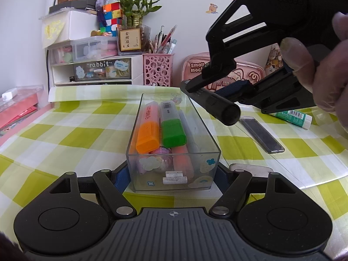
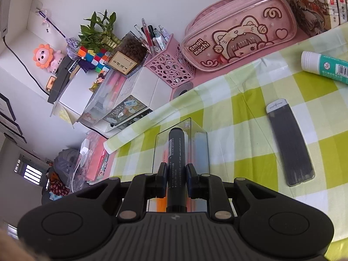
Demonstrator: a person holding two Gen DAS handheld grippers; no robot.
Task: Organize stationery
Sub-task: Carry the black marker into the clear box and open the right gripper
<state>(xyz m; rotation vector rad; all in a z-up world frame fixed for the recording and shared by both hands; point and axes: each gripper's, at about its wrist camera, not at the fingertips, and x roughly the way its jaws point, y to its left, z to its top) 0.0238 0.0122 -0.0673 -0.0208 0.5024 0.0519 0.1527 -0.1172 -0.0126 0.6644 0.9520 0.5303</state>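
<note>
A clear plastic box [image 1: 174, 187] stands lengthwise on the checked cloth. It holds an orange highlighter [image 1: 148, 134], a green highlighter [image 1: 173, 128] and other pens. My left gripper [image 1: 173, 174] is shut on the box's near end, one finger on each side wall. My right gripper [image 1: 208, 87] is shut on a black marker [image 1: 217, 104] and hangs tilted above the box's far right corner. In the right wrist view the marker [image 2: 176, 148] runs forward between the pads of that gripper [image 2: 176, 178], over the box [image 2: 200, 134].
A grey pencil-lead case [image 1: 263, 134] and a green-and-white glue stick [image 1: 293, 117] lie on the cloth right of the box. Behind stand a pink pen holder [image 1: 157, 69], a pink pencil case [image 2: 239, 41] and a white drawer unit [image 1: 91, 69].
</note>
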